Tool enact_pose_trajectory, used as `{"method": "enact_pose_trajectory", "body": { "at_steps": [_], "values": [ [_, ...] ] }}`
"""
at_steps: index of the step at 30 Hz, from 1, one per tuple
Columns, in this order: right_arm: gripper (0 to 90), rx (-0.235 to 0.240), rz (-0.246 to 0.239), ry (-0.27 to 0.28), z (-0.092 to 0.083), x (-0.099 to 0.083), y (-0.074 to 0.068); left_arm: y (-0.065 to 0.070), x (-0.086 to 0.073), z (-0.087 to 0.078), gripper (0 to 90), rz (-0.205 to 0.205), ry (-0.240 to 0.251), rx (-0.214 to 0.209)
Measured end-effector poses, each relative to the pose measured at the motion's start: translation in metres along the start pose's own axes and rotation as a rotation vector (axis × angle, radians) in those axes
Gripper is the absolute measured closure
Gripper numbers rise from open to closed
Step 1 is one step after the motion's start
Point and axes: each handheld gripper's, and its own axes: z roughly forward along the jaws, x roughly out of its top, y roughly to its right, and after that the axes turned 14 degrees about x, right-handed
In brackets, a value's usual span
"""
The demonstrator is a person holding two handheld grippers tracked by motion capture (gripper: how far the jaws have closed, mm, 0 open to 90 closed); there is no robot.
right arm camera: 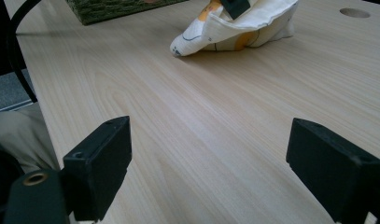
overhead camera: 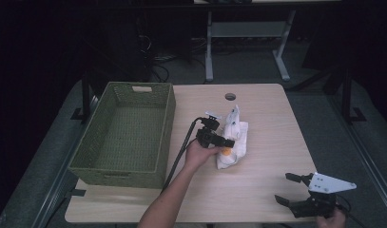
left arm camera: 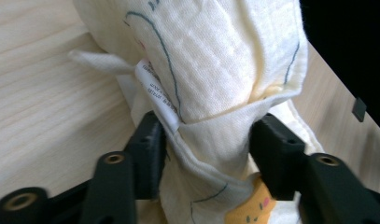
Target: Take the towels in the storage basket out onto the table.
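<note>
Pale wood-grain table (overhead camera: 267, 185), dim room beyond, grey floor and a desk frame at the far side.

Left gripper (left arm camera: 204, 149): jaws clenched on a gathered fold of the cream cloth (left arm camera: 215, 60), one black jaw pressing each side of the bunched fabric. Cloth printed with thin dark outlines and an orange cartoon face at its lower edge; a white care label hangs beside the left jaw. From above, this gripper (overhead camera: 227, 142) sits over the near end of the cloth (overhead camera: 235, 135), which lies crumpled near the table's middle, just to the right of the basket and apart from it. The left hand (overhead camera: 199, 154) grips the tool from below; a black cable trails toward the person.

Right gripper (right arm camera: 208, 163): jaws spread wide, nothing between them, bare tabletop beneath. It rests at the near right corner (overhead camera: 295, 190), well apart from the cloth (right arm camera: 234, 23), grey three-cornered plate on top.

Green woven basket (overhead camera: 160, 121): rectangular, handle slots in its ends, standing on the table's left side. Contents: none visible, woven bottom bare.
</note>
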Motion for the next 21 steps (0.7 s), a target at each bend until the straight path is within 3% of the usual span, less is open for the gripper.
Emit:
{"method": "enact_pose_trajectory", "body": {
  "at_steps": [2, 8, 12, 21],
  "values": [
    [13.8, 0.0, 0.002, 0.0, 0.0, 0.0, 0.0, -0.002, -0.001, -0.004, 43.5, -0.005, 0.019, -0.002],
    [13.8, -0.001, 0.001, -0.004, 0.001, 0.0, 0.0, -0.003, -0.006, -0.016, 28.0, -0.028, 0.059, 0.014],
    [13.8, -0.002, 0.002, -0.006, 0.001, 0.0, 0.0, -0.004, -0.012, -0.025, 27.5, -0.054, 0.099, 0.002],
    [13.8, -0.001, 0.004, -0.009, 0.002, 0.001, -0.001, -0.005, -0.031, -0.045, 27.8, -0.026, 0.143, -0.018]
  ]
}}
